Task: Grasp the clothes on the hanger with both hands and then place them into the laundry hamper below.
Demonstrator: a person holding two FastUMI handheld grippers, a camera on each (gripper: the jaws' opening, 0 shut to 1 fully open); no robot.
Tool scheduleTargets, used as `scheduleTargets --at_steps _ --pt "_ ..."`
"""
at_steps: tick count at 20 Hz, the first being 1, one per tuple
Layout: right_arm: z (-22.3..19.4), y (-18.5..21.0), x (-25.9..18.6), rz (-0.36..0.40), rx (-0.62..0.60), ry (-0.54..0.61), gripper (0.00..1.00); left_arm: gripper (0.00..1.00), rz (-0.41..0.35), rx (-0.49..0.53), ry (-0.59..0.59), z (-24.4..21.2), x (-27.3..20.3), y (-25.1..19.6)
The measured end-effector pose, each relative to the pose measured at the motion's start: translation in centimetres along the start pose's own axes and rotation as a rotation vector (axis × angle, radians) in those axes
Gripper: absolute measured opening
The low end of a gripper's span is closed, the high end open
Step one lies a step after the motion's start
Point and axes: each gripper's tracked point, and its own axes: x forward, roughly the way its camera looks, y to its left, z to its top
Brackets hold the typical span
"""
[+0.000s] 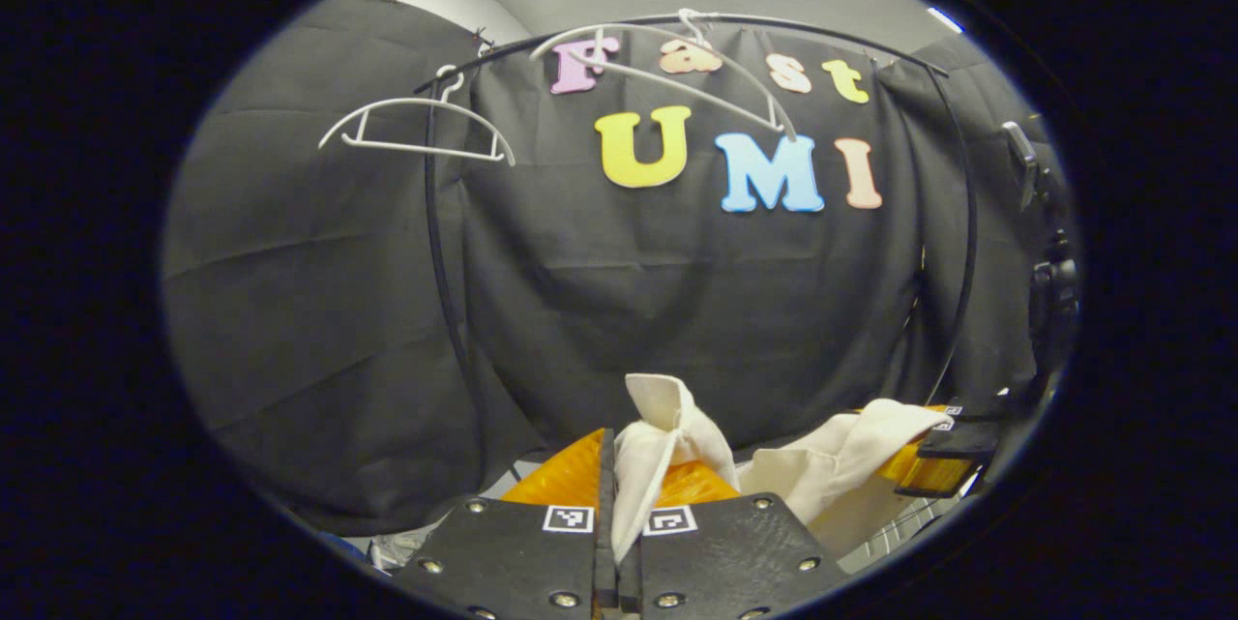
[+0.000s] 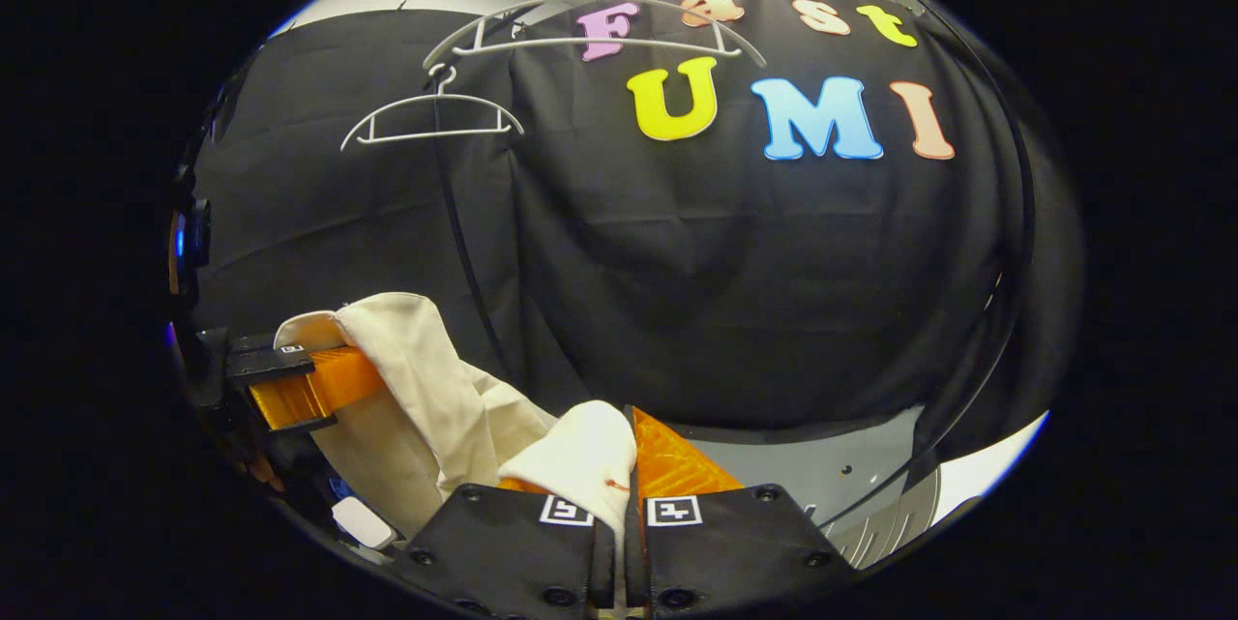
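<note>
In the left gripper view, the left tongs [image 1: 619, 494] are pressed together on a bunched fold of cream cloth [image 1: 658, 446], which rises between the fingers. The same garment stretches to the right, where the right tongs [image 1: 933, 456] grip its other end. In the right gripper view, the right tongs [image 2: 624, 475] pinch a cream fold, though the far finger is partly hidden. Two bare white hangers [image 1: 416, 127] hang above on a black curved rail [image 1: 440, 243], against the dark cloth wall [image 1: 309, 310]. The garment hangs low, well below the hangers.
</note>
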Motion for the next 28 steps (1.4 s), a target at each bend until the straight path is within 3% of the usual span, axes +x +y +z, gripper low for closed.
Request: scheduleTargets --at_steps 12,18,24,25,26,28 --pt "-9.6 0.5 5.0 -0.005 -0.041 0.178 0.07 0.03 0.022 0.032 0.256 -15.3 3.7 0.7" --pt "-16.0 -0.4 7.1 -0.032 -0.064 0.330 0.07 0.04 0.027 0.046 0.419 -22.9 4.3 1.3" --pt "-18.2 -0.3 6.8 -0.035 -0.059 0.411 0.14 0.05 0.043 0.019 0.512 -26.3 3.9 2.1" --pt "-18.3 -0.3 6.7 -0.032 -0.055 0.410 0.29 0.11 0.042 0.012 0.508 -26.2 3.9 2.2" --pt "-17.7 -0.2 6.6 -0.022 -0.048 0.394 0.35 0.28 0.045 0.008 0.497 -25.9 3.8 2.2" --pt "-16.7 -0.1 6.5 -0.008 -0.048 0.367 0.72 0.62 0.060 0.022 0.474 -25.1 3.6 2.4"
